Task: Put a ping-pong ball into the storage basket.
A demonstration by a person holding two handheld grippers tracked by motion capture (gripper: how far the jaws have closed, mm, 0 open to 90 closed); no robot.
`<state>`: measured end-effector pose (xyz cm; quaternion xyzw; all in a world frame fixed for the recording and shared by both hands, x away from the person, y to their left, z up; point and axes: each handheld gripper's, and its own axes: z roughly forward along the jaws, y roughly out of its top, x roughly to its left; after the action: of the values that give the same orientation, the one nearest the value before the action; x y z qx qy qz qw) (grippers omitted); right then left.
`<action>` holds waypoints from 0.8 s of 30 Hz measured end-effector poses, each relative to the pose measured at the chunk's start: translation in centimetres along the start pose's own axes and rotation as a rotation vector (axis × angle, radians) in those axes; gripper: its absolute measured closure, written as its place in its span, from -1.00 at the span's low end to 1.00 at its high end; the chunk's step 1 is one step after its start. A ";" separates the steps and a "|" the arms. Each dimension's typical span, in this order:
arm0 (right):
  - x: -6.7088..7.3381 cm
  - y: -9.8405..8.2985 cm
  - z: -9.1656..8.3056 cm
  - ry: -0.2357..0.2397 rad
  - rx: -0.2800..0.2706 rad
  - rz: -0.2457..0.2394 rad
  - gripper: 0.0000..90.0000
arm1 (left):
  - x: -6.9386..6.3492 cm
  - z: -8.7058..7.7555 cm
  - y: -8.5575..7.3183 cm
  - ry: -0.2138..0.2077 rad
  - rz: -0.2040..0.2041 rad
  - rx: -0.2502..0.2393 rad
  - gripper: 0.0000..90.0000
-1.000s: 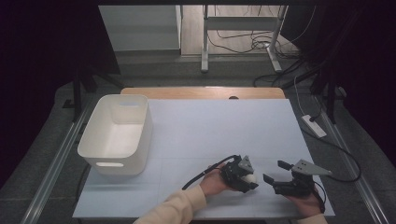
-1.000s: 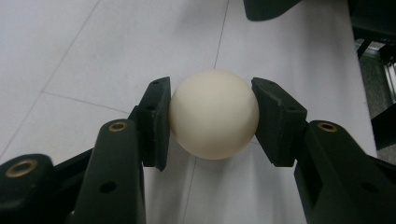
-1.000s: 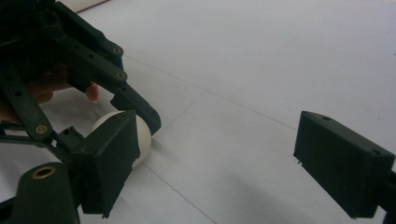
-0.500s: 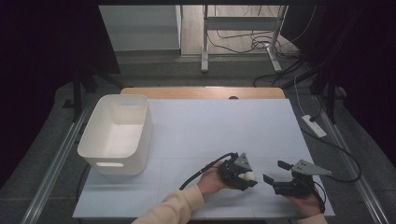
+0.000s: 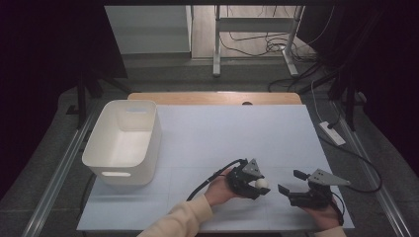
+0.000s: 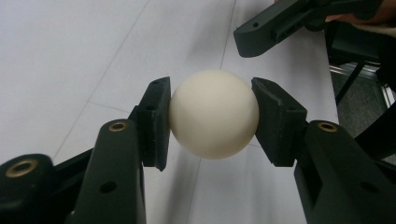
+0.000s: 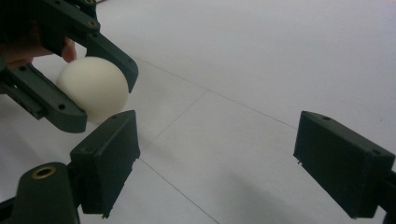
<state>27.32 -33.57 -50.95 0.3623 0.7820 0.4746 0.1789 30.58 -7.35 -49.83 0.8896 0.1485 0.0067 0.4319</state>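
The left gripper (image 5: pixel 258 184) is clamping a smooth cream-white ball (image 6: pixel 213 113), its two black jaws pressing on opposite flanks of the sphere, as the left gripper view shows plainly; the ball (image 5: pixel 262 183) is sitting at the jaw tips near the front edge of the pale blue-white table top (image 5: pixel 237 133), and whether it is resting on the surface or held just clear of it cannot be told. The right gripper (image 5: pixel 296 185) is standing just beside it on the person's right, its jaws spread wide with nothing between them, the opening facing toward the ball. In the right gripper view the ball (image 7: pixel 93 88) is lying off to the upper left of that gripper's own jaws, not between them, so the right hand is near but not aligned. The deep white rectangular plastic bin (image 5: pixel 121 170) is standing well apart at the far left of the table, on the left gripper's side. Judgement: the relation that matters is that the bin is lying leftward and away from the held ball, and the left hand, already gripping, is the nearer of the two; being round, the ball offers no long axis to align. A carry across to the bin seems likelier than a handover, though the open right jaws leave that possible.
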 end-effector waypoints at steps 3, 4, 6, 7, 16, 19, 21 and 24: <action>0.0 0.0 0.0 -0.001 -0.001 -0.002 -0.68 | 0.1 -0.5 0.0 0.007 -0.001 -0.008 0.13; 0.0 0.1 0.0 -0.001 -0.001 -0.004 -0.68 | 0.1 -0.5 0.0 0.008 -0.002 -0.011 0.13; 0.1 0.1 0.0 0.000 0.001 -0.003 -0.68 | 0.1 -0.8 0.0 0.014 -0.001 -0.016 0.13; 0.1 0.1 0.0 0.000 0.000 -0.005 -0.68 | 0.1 -1.1 0.0 0.024 -0.005 -0.021 0.13; 0.1 0.1 0.0 -0.001 0.000 -0.004 -0.68 | 0.3 -2.0 0.0 0.038 -0.024 -0.046 0.13; 0.1 0.1 0.0 -0.001 0.001 -0.004 -0.68 | 0.4 -2.2 -0.1 0.039 -0.024 -0.051 0.13; 0.1 0.1 0.0 0.000 0.001 -0.004 -0.68 | 0.5 -2.3 -0.1 0.043 -0.027 -0.056 0.13; 0.1 0.0 0.0 0.000 0.002 -0.002 -0.68 | 0.6 -2.5 -0.1 0.045 -0.043 -0.070 0.13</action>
<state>27.28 -33.45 -50.93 0.3616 0.7828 0.4736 0.1793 30.76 -5.23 -48.42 0.8702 0.1766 0.0226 0.4595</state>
